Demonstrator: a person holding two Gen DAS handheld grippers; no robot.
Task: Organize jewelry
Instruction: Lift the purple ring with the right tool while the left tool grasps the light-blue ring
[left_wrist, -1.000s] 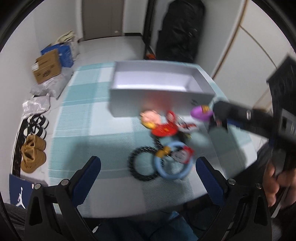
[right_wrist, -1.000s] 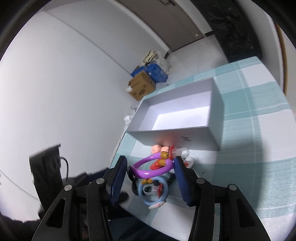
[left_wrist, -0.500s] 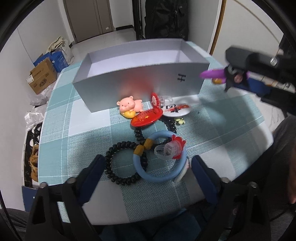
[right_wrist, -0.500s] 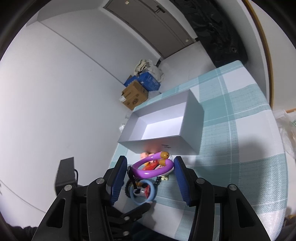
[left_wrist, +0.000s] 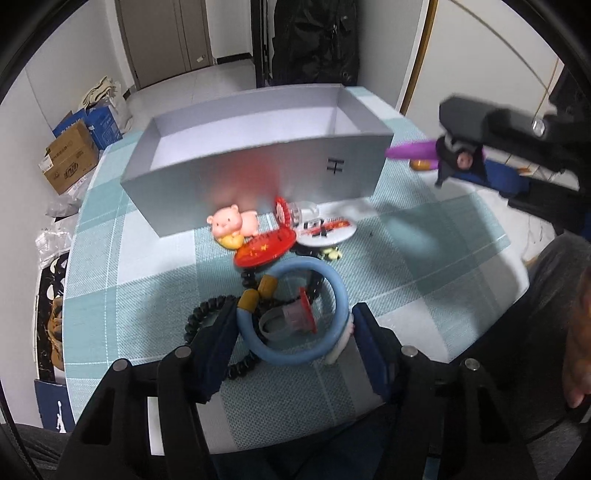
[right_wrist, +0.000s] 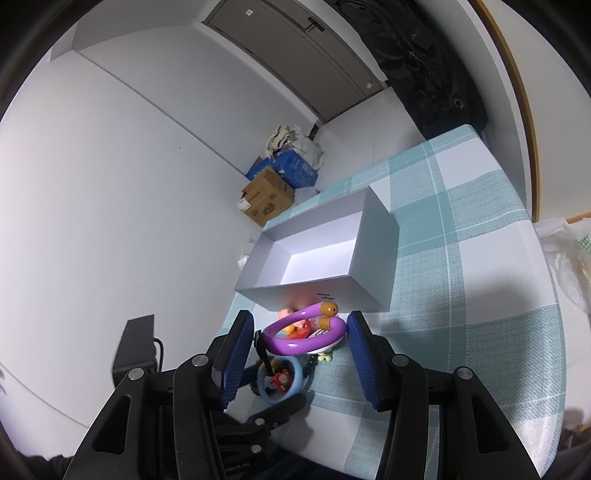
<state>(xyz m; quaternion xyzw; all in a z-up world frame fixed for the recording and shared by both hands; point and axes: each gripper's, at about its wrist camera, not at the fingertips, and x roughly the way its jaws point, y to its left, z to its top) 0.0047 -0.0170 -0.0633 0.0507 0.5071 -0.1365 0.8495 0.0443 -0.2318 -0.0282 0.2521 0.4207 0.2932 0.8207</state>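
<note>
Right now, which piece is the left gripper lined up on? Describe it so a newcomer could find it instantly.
Start at the grey open box on the checked tablecloth; the jewelry pile lies in front of it. At the pile's near edge, between the fingers of the left gripper, lies the blue bangle. Unlike the black beaded bracelet beside it, it is a smooth, thick hoop with yellow end caps.

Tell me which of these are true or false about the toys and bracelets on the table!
1. The right gripper holds a purple bracelet. True.
2. The gray box already has jewelry in it. False: what shows of its inside is bare.
3. The pink pig lies inside the box. False: it lies on the tablecloth in front of the box.
4. The left gripper has a blue bracelet between its fingers. True.
5. The black beaded bracelet is in the air. False: it lies on the tablecloth.
</note>
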